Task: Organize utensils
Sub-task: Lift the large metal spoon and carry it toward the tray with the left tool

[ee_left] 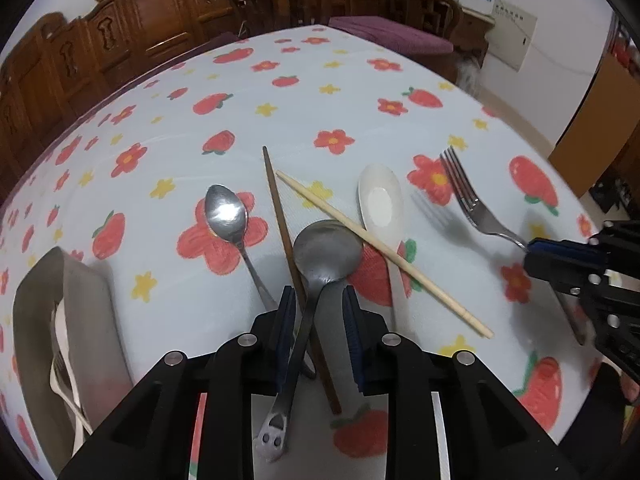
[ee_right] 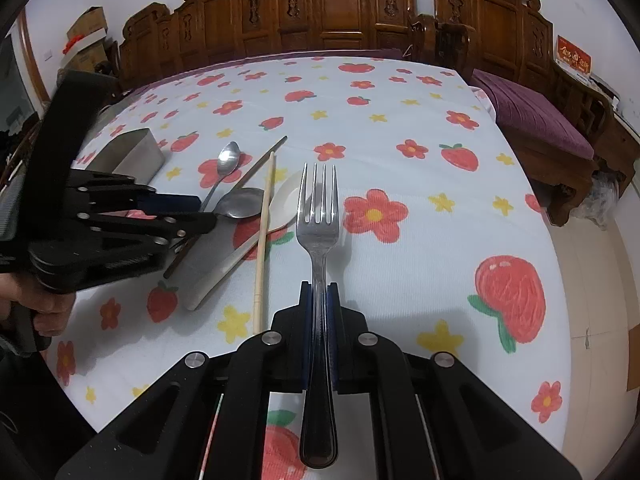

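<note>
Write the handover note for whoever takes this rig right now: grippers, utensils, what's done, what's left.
Left gripper: open, straddling the round steel spoon's handle, not clamped.
Right gripper: shut on the fork, held above the tablecloth.
Metal container: at the left, already holds some utensils.
Left on the cloth: small steel spoon, dark chopstick, pale chopstick across the white ceramic spoon.

The tablecloth (ee_right: pixel 420 128) is showing red flowers, strawberries and yellow stars on white. The fork (ee_right: pixel 318 216) is gleaming silver; the cushion (ee_right: pixel 532 116), upper right, is looking purple.
</note>
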Available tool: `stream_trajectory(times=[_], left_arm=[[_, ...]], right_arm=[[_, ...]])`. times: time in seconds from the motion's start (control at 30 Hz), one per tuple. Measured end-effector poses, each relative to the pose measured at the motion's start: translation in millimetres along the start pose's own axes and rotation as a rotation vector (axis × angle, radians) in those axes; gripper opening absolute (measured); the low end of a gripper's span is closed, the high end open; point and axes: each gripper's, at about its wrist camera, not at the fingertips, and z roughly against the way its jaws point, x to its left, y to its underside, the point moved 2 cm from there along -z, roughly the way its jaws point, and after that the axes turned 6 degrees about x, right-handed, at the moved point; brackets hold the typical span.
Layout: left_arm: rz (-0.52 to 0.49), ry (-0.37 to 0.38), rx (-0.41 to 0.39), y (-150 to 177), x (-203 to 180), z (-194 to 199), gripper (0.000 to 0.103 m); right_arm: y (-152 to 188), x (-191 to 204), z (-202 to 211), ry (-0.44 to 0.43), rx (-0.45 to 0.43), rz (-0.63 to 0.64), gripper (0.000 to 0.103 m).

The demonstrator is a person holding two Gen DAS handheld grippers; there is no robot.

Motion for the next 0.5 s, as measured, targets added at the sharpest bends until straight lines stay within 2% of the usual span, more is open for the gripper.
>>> stream_trajectory(times=[0.17, 0.3, 0.5], left_arm=[[-0.008, -0.033, 0.019, -1.5, -0.6, -9.4, 0.022], [-0.017, -0.041, 0.007, -0.2, -0.9, -9.5, 0.008], [-0.02, -0.02, -0.026, 6.4, -2.8, 3.6, 0.005]], right_arm=[[-0.7, -0.3, 0.2, -0.003, -0.003, -0.002, 0.009], [-0.6, -0.5, 0.1, -0.001, 0.0, -0.002, 0.009], [-0.3, -0.3, 0.0, -0.001, 0.0, -0.002, 0.009]])
